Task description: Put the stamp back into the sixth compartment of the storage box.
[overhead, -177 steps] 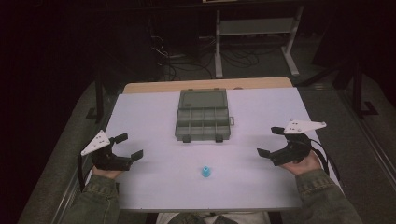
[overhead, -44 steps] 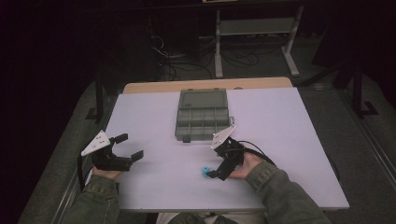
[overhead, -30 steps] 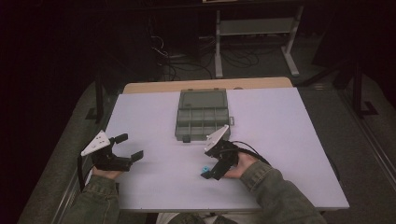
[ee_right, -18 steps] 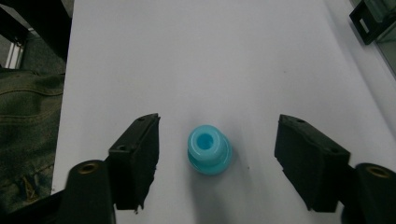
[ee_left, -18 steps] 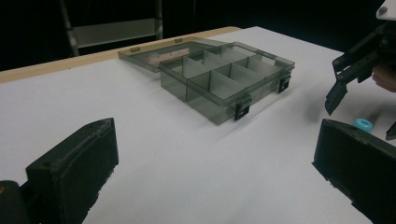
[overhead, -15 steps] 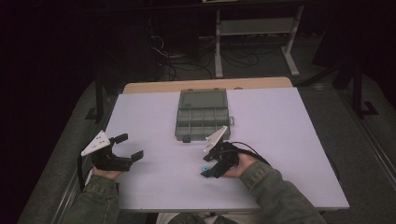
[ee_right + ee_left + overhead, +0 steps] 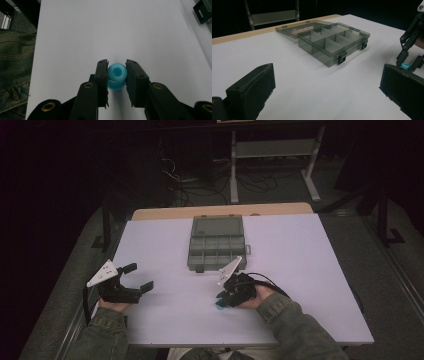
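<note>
Right gripper (image 7: 117,75) clamps blue spool (image 7: 116,75)
Jaws just closed from wide onto the spool, on the white table (image 7: 300,270) near the open organizer box (image 7: 216,244); left gripper (image 7: 134,279) unmoved, jaws apart, empty.

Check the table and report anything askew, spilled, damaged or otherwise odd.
Nothing stands out. The compartment box lies open and square on the table, its compartments seemingly empty. The right gripper is shut on the blue spool; the left gripper is open.
</note>
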Demonstrator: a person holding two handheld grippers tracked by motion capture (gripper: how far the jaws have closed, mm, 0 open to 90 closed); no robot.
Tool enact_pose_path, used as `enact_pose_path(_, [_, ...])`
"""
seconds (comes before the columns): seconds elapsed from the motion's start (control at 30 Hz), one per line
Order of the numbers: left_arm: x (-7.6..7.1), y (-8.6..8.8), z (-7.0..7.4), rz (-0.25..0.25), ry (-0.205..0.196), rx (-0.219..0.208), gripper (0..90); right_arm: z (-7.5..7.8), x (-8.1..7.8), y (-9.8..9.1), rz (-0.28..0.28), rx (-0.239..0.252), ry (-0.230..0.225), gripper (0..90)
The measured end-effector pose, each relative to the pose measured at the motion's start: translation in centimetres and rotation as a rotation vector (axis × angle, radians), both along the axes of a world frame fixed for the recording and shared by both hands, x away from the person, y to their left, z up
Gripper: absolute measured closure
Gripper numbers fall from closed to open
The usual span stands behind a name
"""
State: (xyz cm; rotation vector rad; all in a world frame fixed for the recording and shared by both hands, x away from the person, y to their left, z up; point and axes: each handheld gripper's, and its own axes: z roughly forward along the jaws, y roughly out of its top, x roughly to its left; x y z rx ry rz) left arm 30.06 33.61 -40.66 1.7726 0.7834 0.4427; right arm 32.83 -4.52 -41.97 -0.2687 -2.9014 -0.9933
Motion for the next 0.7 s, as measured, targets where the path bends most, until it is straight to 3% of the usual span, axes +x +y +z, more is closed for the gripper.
enact_pose_path(0.7, [0.0,0.0,0.0,-0.002,0.001,0.001,0.0,1.5,0.2,-0.1,-0.006,0.026,-0.006,70.9])
